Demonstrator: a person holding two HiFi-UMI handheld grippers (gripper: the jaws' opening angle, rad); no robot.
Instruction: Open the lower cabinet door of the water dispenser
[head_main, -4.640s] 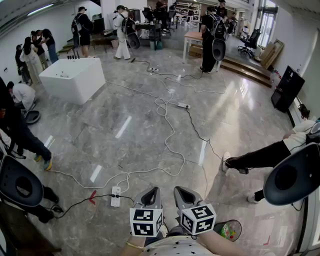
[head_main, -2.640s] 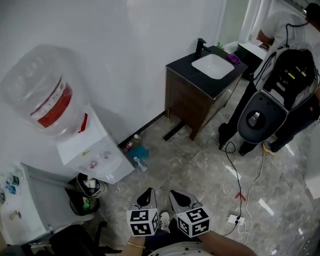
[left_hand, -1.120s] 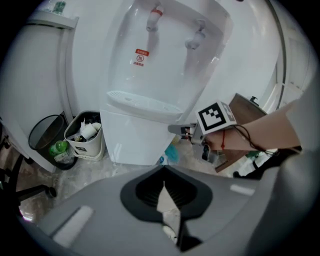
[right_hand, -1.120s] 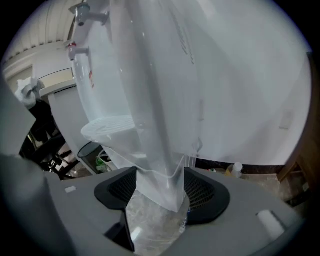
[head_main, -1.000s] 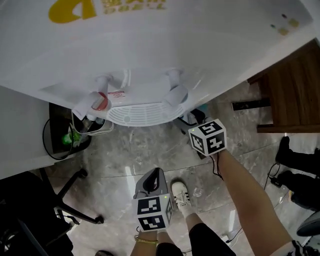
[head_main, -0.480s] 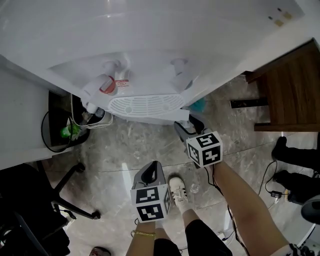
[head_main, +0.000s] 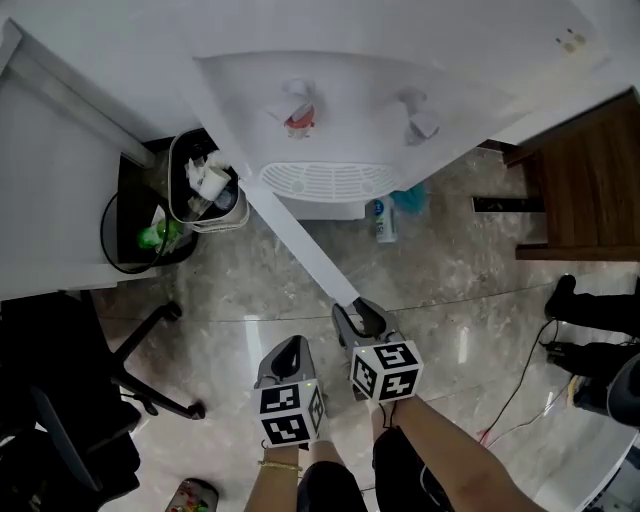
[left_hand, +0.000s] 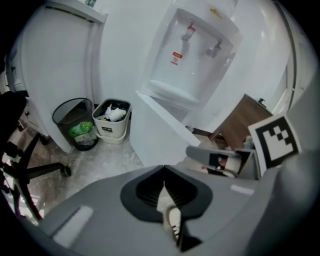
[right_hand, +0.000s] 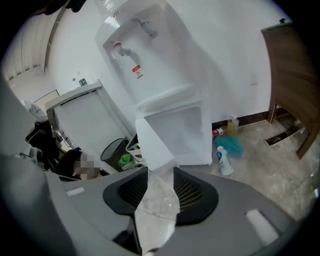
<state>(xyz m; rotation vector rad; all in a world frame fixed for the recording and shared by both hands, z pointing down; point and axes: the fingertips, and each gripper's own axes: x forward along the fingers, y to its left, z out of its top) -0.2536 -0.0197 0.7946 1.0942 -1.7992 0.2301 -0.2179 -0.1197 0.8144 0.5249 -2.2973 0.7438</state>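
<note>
The free edge of the lower cabinet door (right_hand: 152, 145) is caught between the jaws of the right gripper (right_hand: 160, 175). The jaws are closing, and both faces of the white panel are met by the dark ribbed pads. The jaws of the left gripper (left_hand: 164, 172) are drawn together, and nothing is held between them; only a sliver of a shoe (left_hand: 173, 220) is seen through the slit below their tips. In the head view the left gripper is placed just left of the right one and slightly nearer, clear of the door.

From the right gripper the door is seen to run as a long white strip, far and to the left, back to its hinge side on the water dispenser (head_main: 350, 110). The door stands wide open, and the pale inside of the lower compartment (right_hand: 185, 135) is exposed in the right gripper view. Above the compartment a round drip grille (head_main: 325, 180) is set, with a red tap (head_main: 298, 115) on the left and a second tap (head_main: 420, 122) on the right.

To the left of the dispenser a white bin (head_main: 205, 190) filled with rubbish is placed, and beside it, further left, a black mesh bin (head_main: 135, 215) with a green bottle (head_main: 155, 235) inside. On the grey marble floor (head_main: 250, 290), right of the dispenser's base, a white bottle (head_main: 383, 220) and a teal object (head_main: 408, 198) are found. A wooden cabinet (head_main: 590, 190) is seen at the far right, and part of an office chair (head_main: 60, 400) at the near left.
</note>
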